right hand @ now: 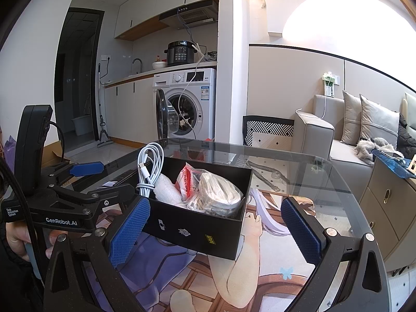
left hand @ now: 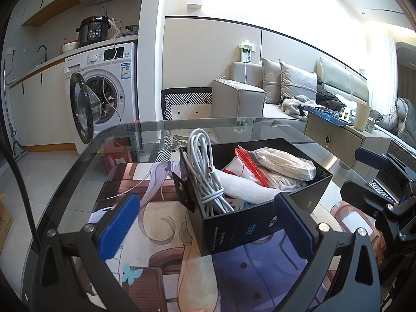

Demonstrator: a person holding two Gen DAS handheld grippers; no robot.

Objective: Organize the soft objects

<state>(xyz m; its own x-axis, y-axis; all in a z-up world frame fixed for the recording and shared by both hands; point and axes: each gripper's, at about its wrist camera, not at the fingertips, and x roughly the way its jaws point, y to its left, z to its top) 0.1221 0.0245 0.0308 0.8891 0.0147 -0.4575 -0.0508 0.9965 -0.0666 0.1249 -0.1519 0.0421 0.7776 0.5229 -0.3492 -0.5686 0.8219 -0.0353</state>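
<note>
Black box (left hand: 260,223) — open-topped, standing on the glass bench (left hand: 78,171) above an anime-print mat (left hand: 161,236) — holds the soft things. A coiled white charging cable (left hand: 205,161) stands at its far-left end, its loops rising above the rim. Beside it lies a roll of white foam wrap (left hand: 244,186), then a clear zip bag with a red seal strip (left hand: 251,166), and a clear bag of cream-coloured cord (left hand: 283,165) at the far-right end. In the right wrist view the same row shows: cable (right hand: 150,166), foam (right hand: 166,189), red-sealed bag (right hand: 188,182), cord bag (right hand: 221,195), all inside the box (right hand: 197,231).

The left hand-held gripper (left hand: 205,228) is spread wide, its blue ribbed pads (left hand: 118,226) well apart; the box's near corner stands between them, and I cannot tell whether the right pad touches the wall. The right hand-held gripper (right hand: 218,231) is also spread wide, its blue pads (right hand: 130,231) on either side of the box's near wall, neither visibly pressing on it. From the right wrist the left device (right hand: 65,208) appears at the left, just beside the box; from the left wrist the right device (left hand: 384,182) sits at the right edge.

Behind the bench stand a washing machine (left hand: 109,83) with its door open, a black pressure cooker (left hand: 95,30) on the counter above, and a grey sofa (left hand: 260,91) with cushions
</note>
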